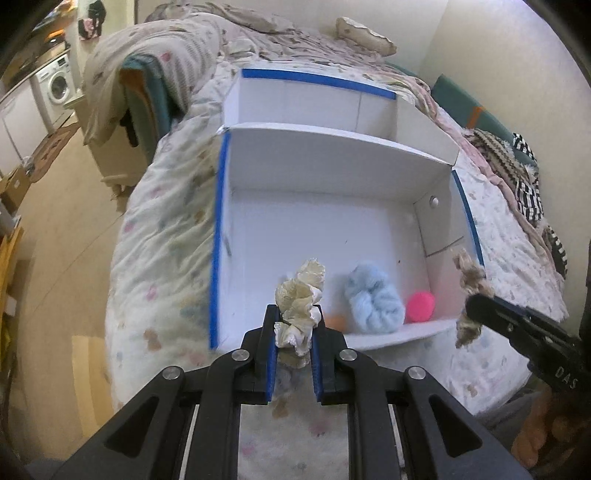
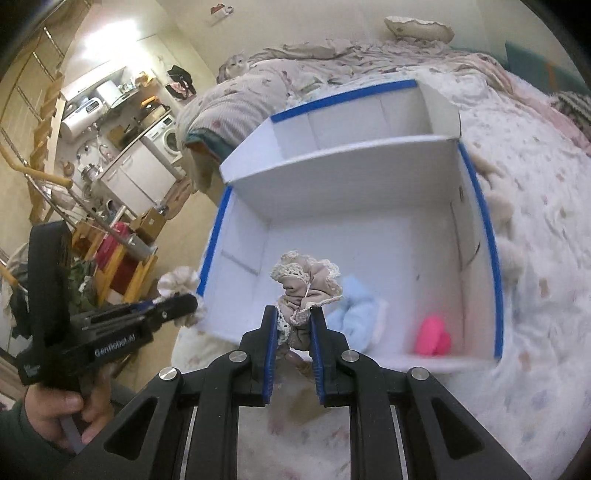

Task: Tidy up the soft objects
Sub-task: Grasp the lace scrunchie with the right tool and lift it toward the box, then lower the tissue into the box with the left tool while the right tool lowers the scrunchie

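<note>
A white box with blue-taped edges (image 1: 221, 206) (image 2: 491, 236) lies open on the bed, split into a near and a far compartment. In the near one lie a light blue scrunchie (image 1: 373, 301) (image 2: 354, 314) and a pink pom-pom (image 1: 420, 305) (image 2: 432, 336). My left gripper (image 1: 294, 325) is shut on a cream scrunchie (image 1: 301, 295), held above the box's near edge; it also shows in the right wrist view (image 2: 177, 282). My right gripper (image 2: 293, 323) is shut on a beige lace-trimmed scrunchie (image 2: 306, 286), also above the near edge; it shows in the left wrist view (image 1: 469, 284).
The box rests on a white patterned quilt (image 1: 162, 236) (image 2: 546, 229). Striped and knitted clothes (image 1: 524, 184) lie at the right of the bed. A rumpled duvet (image 2: 258, 85) and a pillow (image 1: 365, 35) lie beyond. Left of the bed are floor, shelves and a washing machine (image 1: 59, 83).
</note>
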`<state>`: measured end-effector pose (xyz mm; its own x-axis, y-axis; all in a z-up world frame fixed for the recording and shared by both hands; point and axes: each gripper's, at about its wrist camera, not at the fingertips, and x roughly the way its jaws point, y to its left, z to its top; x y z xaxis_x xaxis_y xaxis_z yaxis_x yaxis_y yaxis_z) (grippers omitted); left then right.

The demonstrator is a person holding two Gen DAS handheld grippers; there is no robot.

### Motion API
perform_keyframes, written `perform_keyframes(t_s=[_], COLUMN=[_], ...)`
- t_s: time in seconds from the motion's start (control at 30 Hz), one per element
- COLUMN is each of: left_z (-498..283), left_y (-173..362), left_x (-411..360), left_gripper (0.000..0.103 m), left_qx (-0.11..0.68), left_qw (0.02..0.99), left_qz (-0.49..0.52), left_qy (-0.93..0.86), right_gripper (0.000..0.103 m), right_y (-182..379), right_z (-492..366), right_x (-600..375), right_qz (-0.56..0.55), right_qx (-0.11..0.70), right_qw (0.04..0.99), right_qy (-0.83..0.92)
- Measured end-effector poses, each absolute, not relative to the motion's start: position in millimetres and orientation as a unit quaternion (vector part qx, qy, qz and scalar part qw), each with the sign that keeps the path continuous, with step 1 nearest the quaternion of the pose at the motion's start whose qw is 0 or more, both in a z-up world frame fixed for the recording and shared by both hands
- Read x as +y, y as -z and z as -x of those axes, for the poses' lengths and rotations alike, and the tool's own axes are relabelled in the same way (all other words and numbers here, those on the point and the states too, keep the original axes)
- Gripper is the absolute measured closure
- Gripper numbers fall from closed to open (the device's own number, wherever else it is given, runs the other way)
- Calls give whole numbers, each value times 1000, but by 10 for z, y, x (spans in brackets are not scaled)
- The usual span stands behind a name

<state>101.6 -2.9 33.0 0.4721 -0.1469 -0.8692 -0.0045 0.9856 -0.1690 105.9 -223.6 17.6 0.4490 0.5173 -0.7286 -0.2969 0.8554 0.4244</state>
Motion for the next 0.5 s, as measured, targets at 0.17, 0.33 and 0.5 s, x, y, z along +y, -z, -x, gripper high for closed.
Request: perform_keyframes(t_s=[0.17,0.33,0.5], left_z=[-1314,-1452,-1553], left_y=[-201,88,299], left_x=[-147,-221,-299], left_gripper=[89,89,89], left_qx=[510,505,531], left_qw=[856,858,840], left_qz=[65,56,75], left_qy=[57,76,86], right_gripper=[84,84,84], right_y=[-7,346,450], right_z=[-1317,-1466,-1511], right_x=[-2353,-2507,-2510], right_qz=[-123,-147,-133], right_qx=[472,506,514], right_qw=[846,830,830], right_qy=[-216,-183,-170])
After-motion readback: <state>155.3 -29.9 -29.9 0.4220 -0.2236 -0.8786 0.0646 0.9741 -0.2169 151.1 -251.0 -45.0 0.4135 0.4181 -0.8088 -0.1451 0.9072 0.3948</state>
